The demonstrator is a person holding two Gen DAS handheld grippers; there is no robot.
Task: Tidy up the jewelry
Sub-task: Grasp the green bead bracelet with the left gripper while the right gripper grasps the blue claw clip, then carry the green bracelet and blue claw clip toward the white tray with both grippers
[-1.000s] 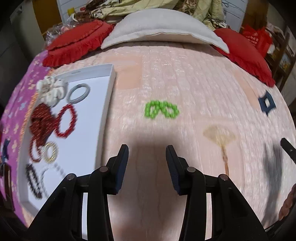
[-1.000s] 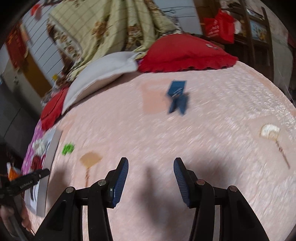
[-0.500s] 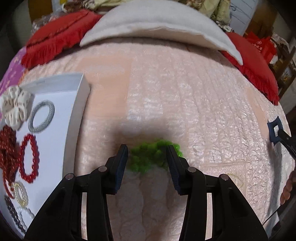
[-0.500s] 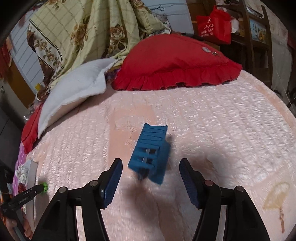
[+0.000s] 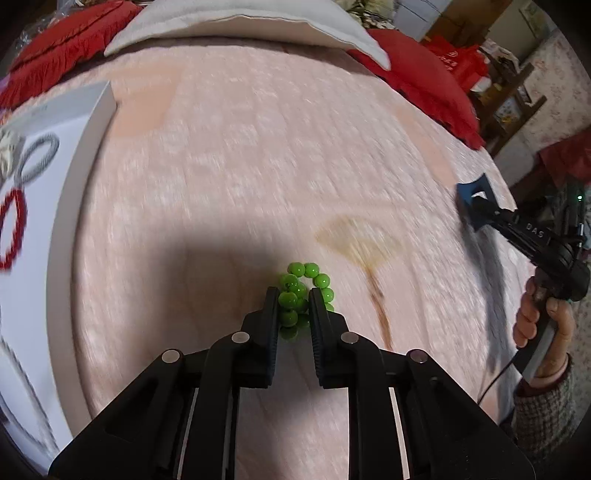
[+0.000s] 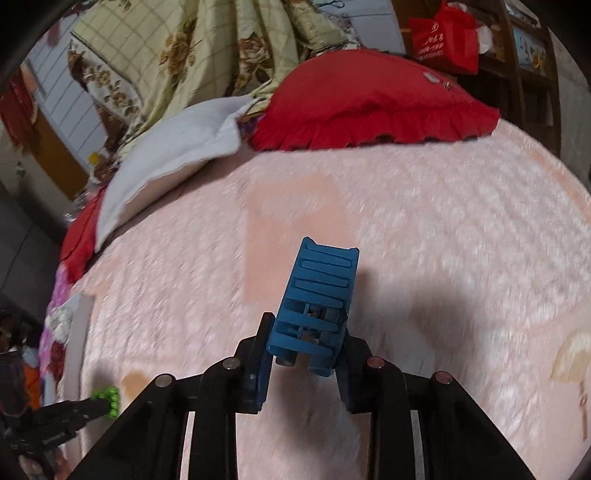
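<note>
A green bead bracelet lies bunched on the pink bedspread. My left gripper points steeply down at it, its jaws closing, and the pads press on the beads between them. A blue hair claw clip stands up between the fingers of my right gripper, whose jaws are closing and pinch the clip's lower end. In the left wrist view, the right gripper with the blue clip shows at the far right. The right wrist view shows the green bracelet at the lower left.
A white tray at the left holds a red bead bracelet, a grey ring and other pieces. A white pillow and a red ruffled pillow lie at the bed's far side. A person's hand grips the right tool.
My left gripper came down over the green bracelet and its jaws closed on the beads. My right gripper moved up to the blue clip and narrowed onto it.
</note>
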